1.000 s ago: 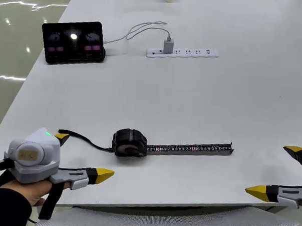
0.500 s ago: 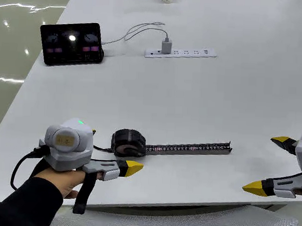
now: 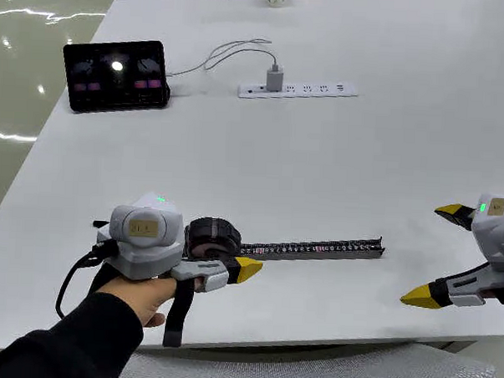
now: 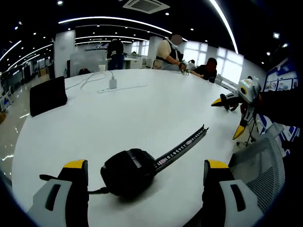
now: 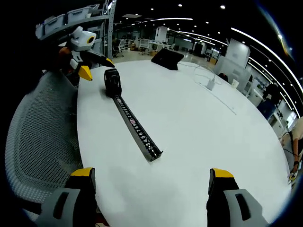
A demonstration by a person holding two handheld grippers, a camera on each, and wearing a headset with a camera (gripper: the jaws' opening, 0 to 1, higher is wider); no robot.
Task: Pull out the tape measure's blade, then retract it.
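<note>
Blade (image 3: 316,248) out; my left claw (image 4: 145,164) gapes empty around the case (image 3: 215,236) (right claw (image 3: 431,254) also open, empty); next, squeeze and retract.

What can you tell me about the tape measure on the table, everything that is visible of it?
The tape measure has a black, rounded body that looks like rubber-covered plastic, and it lies on the white table. Its dark blade with pale markings is pulled out flat on the surface and ends in a small hook. A thin black strap trails from the opposite side. The left gripper is open, with its jaws on either side of the body, apparently not touching it.
</note>
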